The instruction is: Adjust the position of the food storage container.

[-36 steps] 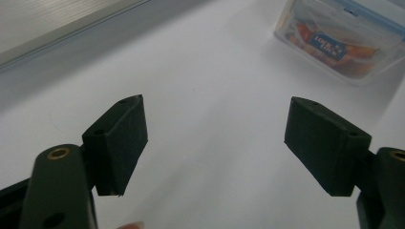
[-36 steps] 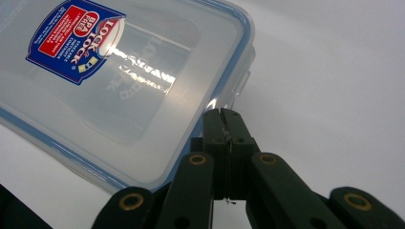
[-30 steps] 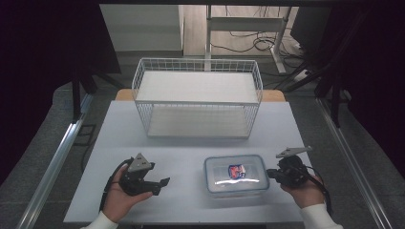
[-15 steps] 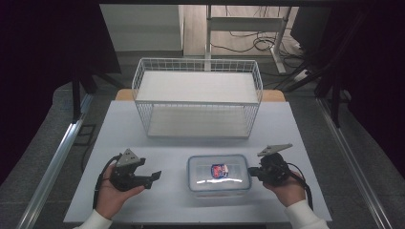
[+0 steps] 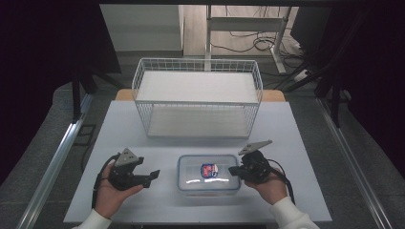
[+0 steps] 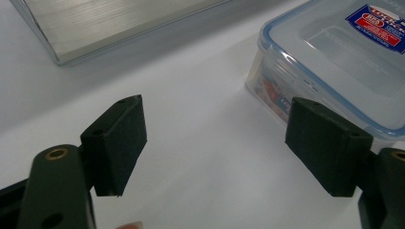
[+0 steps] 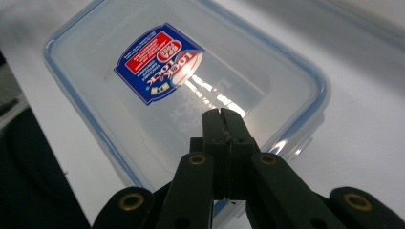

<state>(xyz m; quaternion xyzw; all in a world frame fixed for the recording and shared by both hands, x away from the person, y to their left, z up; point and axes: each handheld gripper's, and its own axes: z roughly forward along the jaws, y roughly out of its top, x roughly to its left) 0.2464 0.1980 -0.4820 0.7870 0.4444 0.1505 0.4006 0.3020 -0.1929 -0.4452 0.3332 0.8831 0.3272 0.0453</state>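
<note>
A clear plastic container (image 5: 208, 173) with a blue-rimmed lid and a red and blue label lies flat on the white table (image 5: 162, 205), near its front edge. My right gripper (image 5: 233, 170) is shut, and its tips rest over the container's right side. In the right gripper view the closed jaws lie across the lid (image 7: 157, 95), and my right gripper (image 7: 222, 114) holds nothing. My left gripper (image 5: 153, 175) is open a short way left of the container. In the left gripper view my left gripper (image 6: 215, 129) has its wide gap over bare table, beside the container (image 6: 334, 57).
A white wire basket (image 5: 198, 102) with a flat shelf on top stands at the back middle of the table; its base edge (image 6: 110, 24) appears in the left gripper view. Black curtains and metal rails flank the table.
The container has slid to the left across the table, with my shut right gripper moving left against it. My left gripper has drifted slightly left and stayed open.
</note>
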